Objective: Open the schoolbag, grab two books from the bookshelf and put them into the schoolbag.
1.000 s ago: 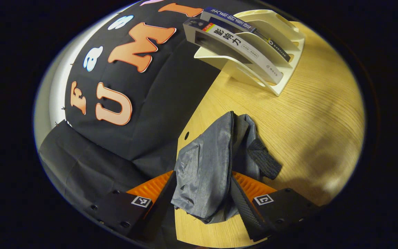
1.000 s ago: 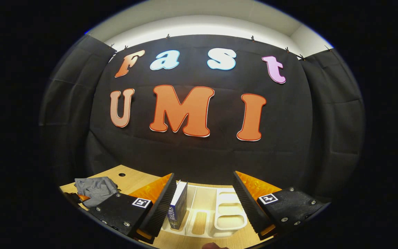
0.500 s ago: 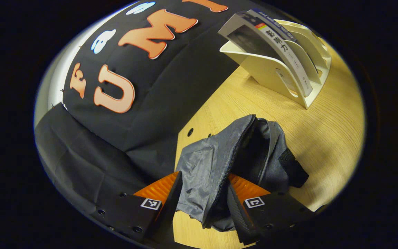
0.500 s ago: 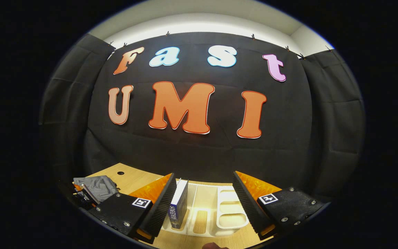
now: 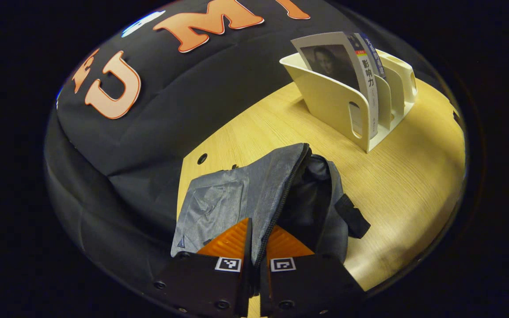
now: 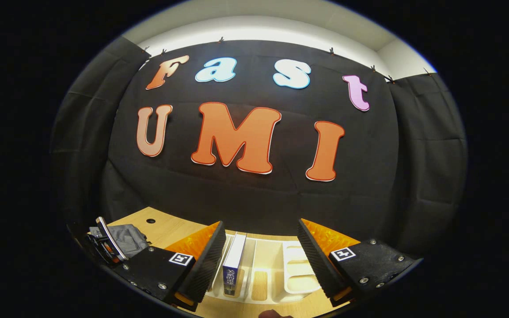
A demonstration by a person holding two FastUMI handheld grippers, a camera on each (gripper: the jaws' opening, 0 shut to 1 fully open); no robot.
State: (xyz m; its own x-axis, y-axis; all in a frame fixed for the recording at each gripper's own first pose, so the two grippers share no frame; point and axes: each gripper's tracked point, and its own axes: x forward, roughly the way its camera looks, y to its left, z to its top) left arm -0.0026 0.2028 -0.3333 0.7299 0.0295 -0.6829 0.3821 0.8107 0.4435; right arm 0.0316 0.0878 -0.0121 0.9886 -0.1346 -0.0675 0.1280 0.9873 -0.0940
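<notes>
In the left gripper view the grey schoolbag [image 5: 237, 198] lies on the wooden table [image 5: 404, 176], its zip parted and the dark inside showing. My left gripper [image 5: 256, 225] is shut on the bag's zipper edge. Beyond it stands the cream bookshelf [image 5: 334, 101] holding a white-spined book [image 5: 367, 88] and a blue book [image 5: 377, 55] behind it. In the right gripper view my right gripper [image 6: 260, 227] hangs open above the bookshelf [image 6: 296, 278]. A blue-spined book [image 6: 233, 269] stands upright between its fingers, close to the left one and untouched. The schoolbag [image 6: 128, 236] lies far left.
The black cloth wall runs along the table's far edge, just behind the bookshelf and the bag. A small round hole [image 5: 201, 158] sits in the tabletop near the bag. A black strap [image 5: 351, 216] trails from the bag's right side.
My left gripper's fingers have come together on the bag's zipper edge, and the bag's mouth gapes wider. The right gripper has barely shifted over the bookshelf.
</notes>
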